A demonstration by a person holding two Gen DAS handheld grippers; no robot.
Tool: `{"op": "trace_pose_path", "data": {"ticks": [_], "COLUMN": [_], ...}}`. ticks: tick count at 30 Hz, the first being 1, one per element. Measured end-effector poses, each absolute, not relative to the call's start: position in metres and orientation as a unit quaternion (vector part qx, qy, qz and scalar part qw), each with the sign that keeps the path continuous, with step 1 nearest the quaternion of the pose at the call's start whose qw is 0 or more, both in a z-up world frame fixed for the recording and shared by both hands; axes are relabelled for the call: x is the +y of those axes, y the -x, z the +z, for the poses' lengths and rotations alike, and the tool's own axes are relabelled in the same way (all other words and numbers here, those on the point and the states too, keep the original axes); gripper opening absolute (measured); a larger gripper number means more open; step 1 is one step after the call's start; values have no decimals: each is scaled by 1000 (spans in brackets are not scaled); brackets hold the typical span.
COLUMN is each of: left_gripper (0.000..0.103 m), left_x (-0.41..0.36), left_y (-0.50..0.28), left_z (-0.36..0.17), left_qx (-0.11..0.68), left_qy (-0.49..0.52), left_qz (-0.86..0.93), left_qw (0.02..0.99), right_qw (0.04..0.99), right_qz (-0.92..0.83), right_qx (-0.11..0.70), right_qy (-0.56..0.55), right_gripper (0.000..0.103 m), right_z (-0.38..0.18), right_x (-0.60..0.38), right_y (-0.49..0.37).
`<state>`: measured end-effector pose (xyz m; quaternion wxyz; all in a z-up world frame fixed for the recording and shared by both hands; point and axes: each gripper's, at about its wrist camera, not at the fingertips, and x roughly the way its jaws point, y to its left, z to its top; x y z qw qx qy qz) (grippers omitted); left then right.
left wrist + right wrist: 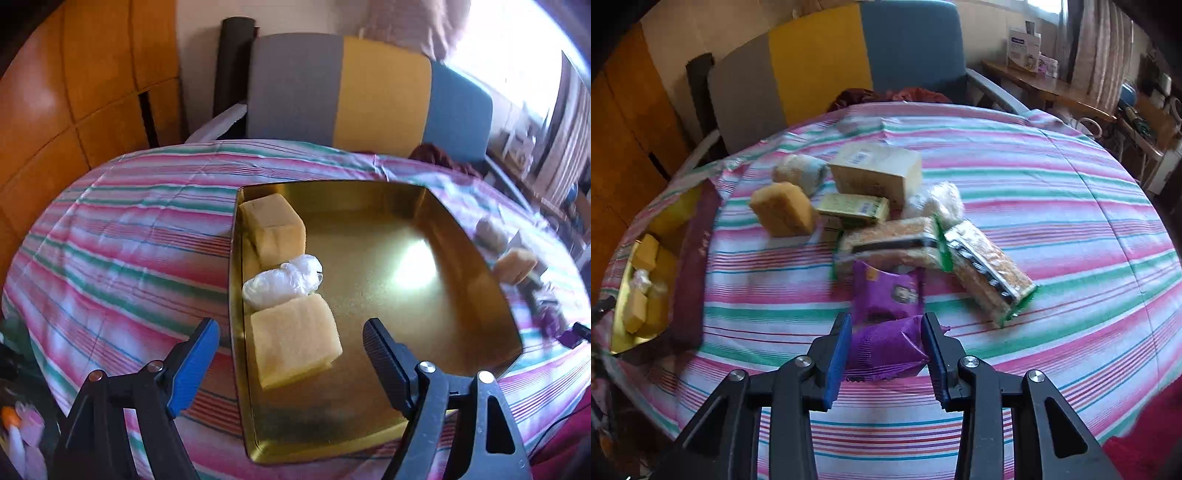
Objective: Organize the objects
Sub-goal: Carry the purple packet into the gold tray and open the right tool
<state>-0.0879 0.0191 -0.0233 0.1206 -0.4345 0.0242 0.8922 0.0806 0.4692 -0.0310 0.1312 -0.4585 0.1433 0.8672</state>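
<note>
Striped tablecloth (1034,206); grey-yellow-blue chair (369,92) behind; orange wood panelling (74,92) left; bright window (517,55) right.

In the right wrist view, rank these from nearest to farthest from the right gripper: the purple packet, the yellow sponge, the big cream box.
1. Purple packet, pinched in the right gripper.
2. Yellow sponge, ahead, to the left.
3. Big cream box, farthest back, near the middle of the pile.
</note>
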Motion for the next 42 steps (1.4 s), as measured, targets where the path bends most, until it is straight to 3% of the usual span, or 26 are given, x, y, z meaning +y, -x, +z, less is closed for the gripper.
{"op": "trace_pose_path", "data": {"ticks": [16, 23, 30, 39, 42], "left_gripper": [81, 81, 81, 81, 80], "left_x": [-31, -52, -71, -73, -70], "left_y": [57, 50, 52, 53, 53], "left_z": [-21, -28, -31, -35, -35], "left_qx": [-44, -63, -84, -88, -88], "left_qy": [424, 428, 425, 427, 430], "left_qz": [900, 899, 900, 898, 897], "left_qw": [90, 74, 58, 52, 52], "right_qw": [-98, -212, -249, -274, -267], "right_qz": [897, 849, 777, 765, 777], "right_qx": [86, 143, 218, 198, 184], "right_qy": [423, 463, 536, 549, 539], "right_gripper": [39, 39, 45, 45, 51], "right_z": [15, -10, -71, -80, -73], "right_x": [294, 202, 141, 115, 122], "right_y": [-11, 51, 89, 80, 74]}}
